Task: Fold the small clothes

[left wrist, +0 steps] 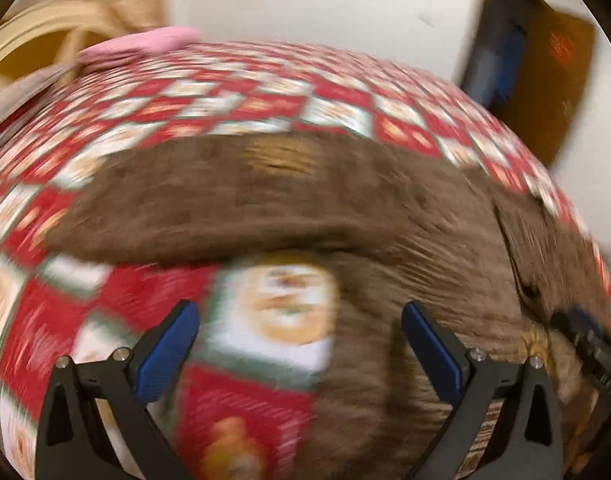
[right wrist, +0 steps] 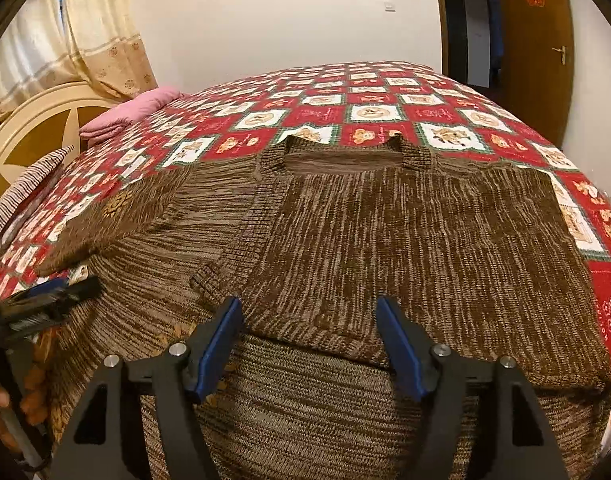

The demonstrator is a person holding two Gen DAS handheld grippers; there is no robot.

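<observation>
A brown knitted sweater lies flat on a bed, collar at the far side; its right sleeve is folded over the body and its left sleeve stretches out to the left. My right gripper is open and empty just above the sweater's near hem. The left wrist view is blurred by motion: my left gripper is open and empty above the bedspread, next to the left sleeve and the sweater body. The left gripper also shows in the right wrist view at the sweater's left edge.
The bed has a red and white checked bedspread. A pink folded cloth and a striped cloth lie by the cream headboard at the left. Curtains hang behind; a wooden door stands at the right.
</observation>
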